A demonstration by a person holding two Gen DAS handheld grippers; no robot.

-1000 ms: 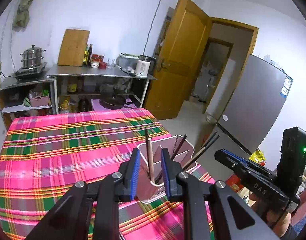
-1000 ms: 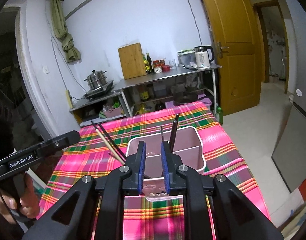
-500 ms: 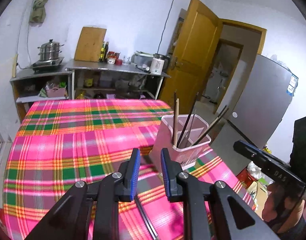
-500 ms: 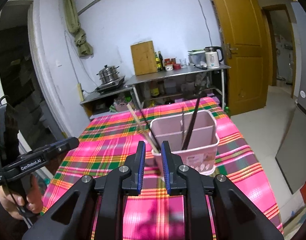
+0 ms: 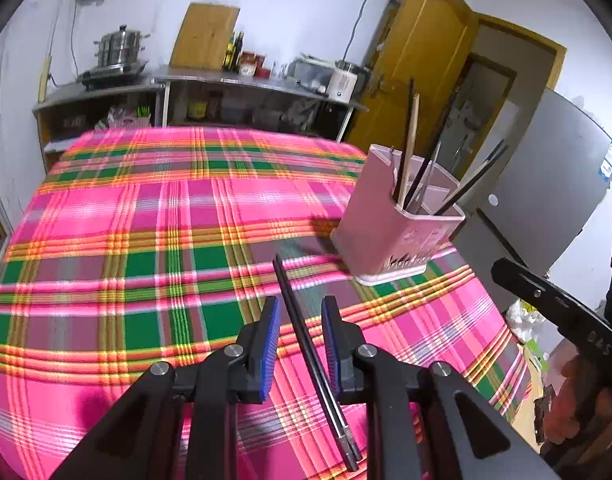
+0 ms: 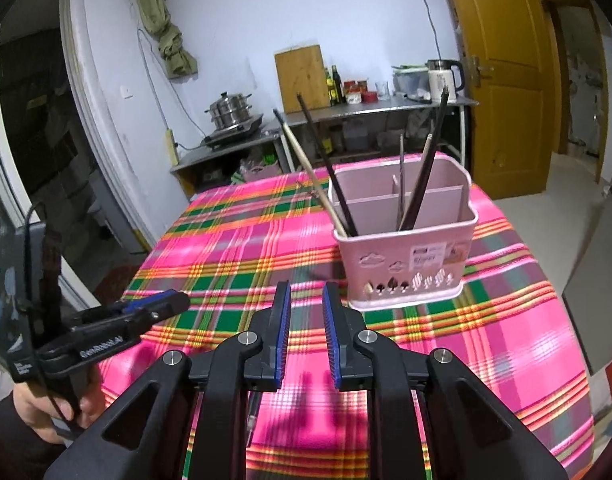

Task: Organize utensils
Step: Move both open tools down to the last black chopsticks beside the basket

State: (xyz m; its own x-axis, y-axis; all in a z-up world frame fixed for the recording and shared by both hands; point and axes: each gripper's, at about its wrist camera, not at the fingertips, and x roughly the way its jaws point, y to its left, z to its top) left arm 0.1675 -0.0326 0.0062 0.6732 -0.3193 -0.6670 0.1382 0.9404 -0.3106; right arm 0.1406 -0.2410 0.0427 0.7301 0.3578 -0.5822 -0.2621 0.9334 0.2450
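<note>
Your left gripper (image 5: 299, 344) stood parted around a dark chopstick pair (image 5: 312, 356) lying flat on the cloth (image 5: 125, 220), pads apart from it, while your right gripper (image 6: 306, 332) — marked "DAS" — gaped empty just short of the pink holder (image 6: 406, 264) — more chopsticks upright inside.

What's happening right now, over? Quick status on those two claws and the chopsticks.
Left gripper open, straddling black chopsticks lying on the tablecloth. Right gripper open, empty. Pink holder upright ahead; path clear.
</note>
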